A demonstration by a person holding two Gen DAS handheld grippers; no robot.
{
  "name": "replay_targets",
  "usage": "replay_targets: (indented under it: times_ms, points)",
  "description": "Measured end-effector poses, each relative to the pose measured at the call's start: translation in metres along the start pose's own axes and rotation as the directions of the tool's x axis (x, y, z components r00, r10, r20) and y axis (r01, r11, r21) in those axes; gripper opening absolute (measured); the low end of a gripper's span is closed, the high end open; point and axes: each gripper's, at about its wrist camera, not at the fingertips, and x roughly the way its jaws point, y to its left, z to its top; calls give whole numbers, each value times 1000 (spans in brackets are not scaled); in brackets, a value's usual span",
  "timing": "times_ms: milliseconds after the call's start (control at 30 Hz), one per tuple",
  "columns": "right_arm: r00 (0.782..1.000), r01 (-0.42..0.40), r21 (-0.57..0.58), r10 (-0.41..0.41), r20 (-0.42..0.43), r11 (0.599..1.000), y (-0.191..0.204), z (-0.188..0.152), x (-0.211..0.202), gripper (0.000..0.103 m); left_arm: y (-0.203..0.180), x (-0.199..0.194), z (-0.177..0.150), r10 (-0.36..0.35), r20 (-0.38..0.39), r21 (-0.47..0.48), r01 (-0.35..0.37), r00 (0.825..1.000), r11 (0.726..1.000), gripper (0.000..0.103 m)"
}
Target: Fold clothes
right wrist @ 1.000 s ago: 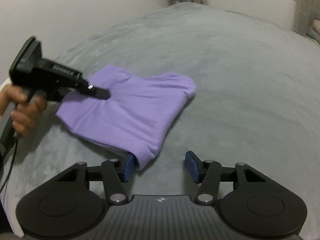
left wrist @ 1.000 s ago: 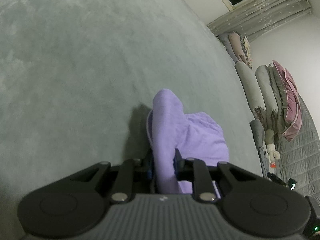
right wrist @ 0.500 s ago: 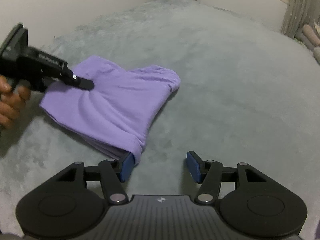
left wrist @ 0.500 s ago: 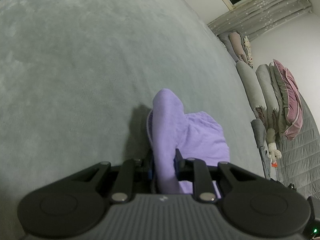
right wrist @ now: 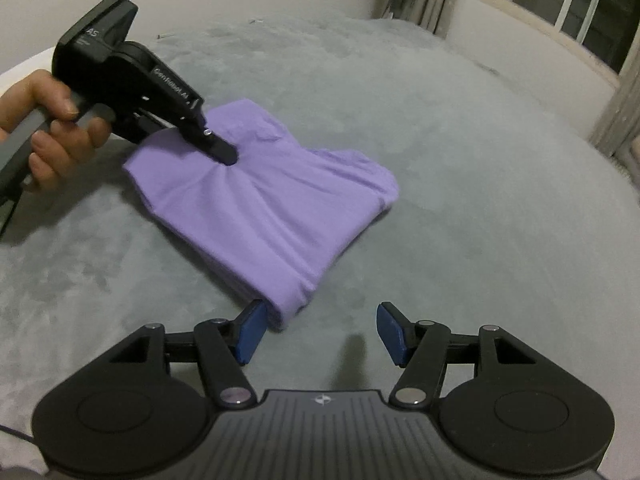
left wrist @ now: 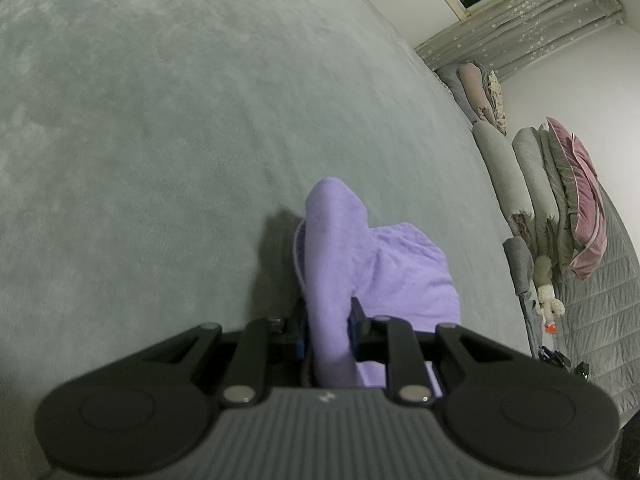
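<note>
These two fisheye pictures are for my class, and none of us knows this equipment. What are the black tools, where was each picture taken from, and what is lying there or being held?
A person holds a black two-finger gripper in each hand; a camera on each looks along its fingers. The left wrist view shows the left gripper shut on a raised fold of the folded purple cloth garment, which lies on a grey plush surface. The right wrist view shows the right gripper, open and holding nothing; the garment's near corner just touches its left blue pad. The same view shows the person's hand holding the left gripper. Cushions are stacked beyond the surface.
</note>
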Motion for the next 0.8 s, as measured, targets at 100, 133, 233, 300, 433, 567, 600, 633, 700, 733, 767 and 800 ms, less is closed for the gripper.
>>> replay_targets:
  times_ms: [100, 133, 233, 300, 433, 567, 600, 633, 700, 733, 767, 800]
  points:
    - [998, 51, -91, -48, 29, 995, 10, -1, 0, 60, 1, 0, 0, 2, 1, 3, -2, 1000, 1000, 18]
    - [998, 54, -128, -49, 41, 990, 16, -2, 1, 60, 1, 0, 0, 3, 1, 4, -3, 1000, 1000, 18]
    - [993, 87, -188, -70, 94, 978, 30, 2, 1, 60, 0, -1, 0, 4, 2, 7, -4, 1000, 1000, 18]
    - [986, 147, -226, -125, 110, 963, 38, 4, 4, 60, 0, 0, 1, 5, 2, 8, -5, 1000, 1000, 18]
    - [971, 236, -352, -204, 127, 906, 55, 0, 13, 59, -1, 0, 1, 6, 3, 9, -6, 1000, 1000, 18]
    - [973, 233, -359, -216, 85, 904, 52, -1, 20, 59, -2, -1, 1, 6, 3, 9, -6, 1000, 1000, 18]
    - [976, 216, -335, -206, 65, 917, 48, -1, 20, 59, -2, 0, 1, 6, 3, 9, -6, 1000, 1000, 18]
    - [979, 203, -312, -197, 53, 928, 43, 0, 19, 59, -3, 0, 1, 7, 3, 9, -7, 1000, 1000, 18]
    - [983, 180, -287, -179, 30, 941, 36, 1, 15, 59, -2, 0, 1, 5, 2, 9, -5, 1000, 1000, 18]
    - [985, 172, -281, -173, 21, 944, 34, 1, 14, 59, -1, 0, 1, 4, 2, 9, -4, 1000, 1000, 18]
    - [986, 166, -279, -168, 15, 946, 32, 1, 13, 59, -1, 0, 1, 4, 2, 9, -4, 1000, 1000, 18]
    - [987, 158, -274, -162, 10, 949, 31, 1, 13, 59, -2, 0, 1, 5, 3, 11, -5, 1000, 1000, 18]
